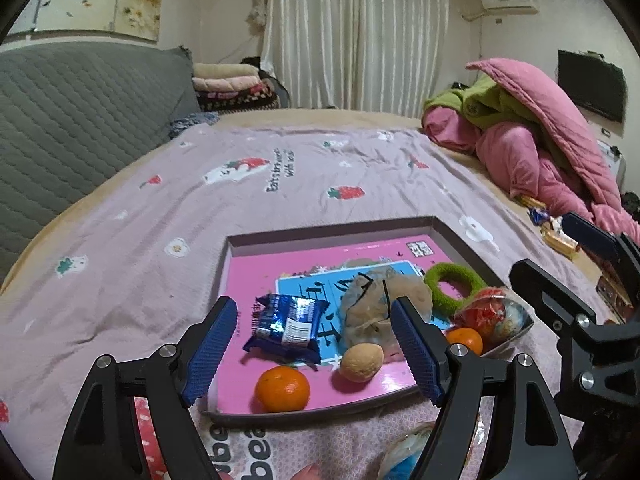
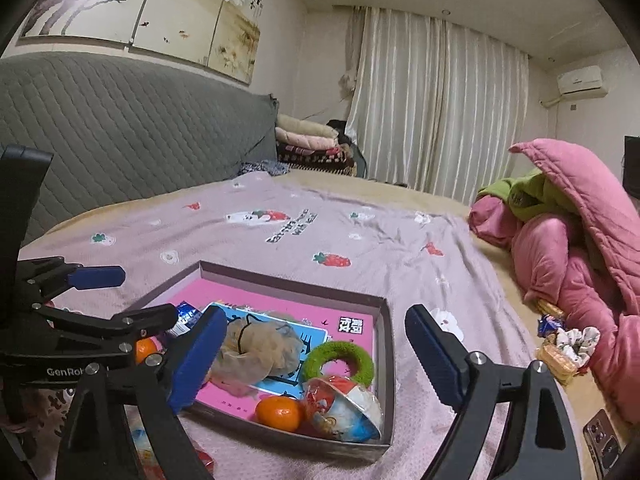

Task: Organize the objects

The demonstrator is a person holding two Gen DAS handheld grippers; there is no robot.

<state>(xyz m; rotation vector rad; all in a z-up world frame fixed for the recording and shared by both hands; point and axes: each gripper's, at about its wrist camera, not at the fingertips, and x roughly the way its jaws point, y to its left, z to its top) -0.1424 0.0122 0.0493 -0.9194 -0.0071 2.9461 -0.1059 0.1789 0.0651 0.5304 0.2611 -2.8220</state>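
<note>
Step in hand: I judge I am between two picks; both grippers hang above the shallow grey cardboard box with the pink printed bottom (image 1: 332, 229), which lies on the lilac strawberry-print bed cover (image 1: 160, 208)
Left gripper (image 1: 314, 346): fingers wide apart, nothing between them; under them I see the blue crinkled foil snack packet (image 1: 286, 326)
Right gripper (image 2: 312, 356): fingers wide apart too, holding nothing
Already in the box: the packet, two small orange mandarins with dimpled skin (image 1: 283, 389) (image 2: 279, 413), a pale round bun-like ball (image 1: 361, 362), a beige soft mesh pouf with a black string (image 2: 260, 350), a green fuzzy ring (image 2: 338, 362) and a glossy round wrapped toy in red, white and blue (image 2: 344, 408)
Still outside: at the right edge of the bed, near the heap of pink quilted blankets (image 2: 568, 264), lie a white patterned fabric scrunchie (image 2: 576, 340), a yellow wrapped biscuit pack (image 2: 554, 360) and a small blue foil piece (image 2: 550, 326)
Next move: I think the right gripper must go to that far group, well apart from the box; the scrunchie is soft and will squash, the biscuit pack is flat and slippery, so the fingers should close across its narrow side
Not sure: another shiny thing shows just before the near wall of the box; I cannot tell what it is
</note>
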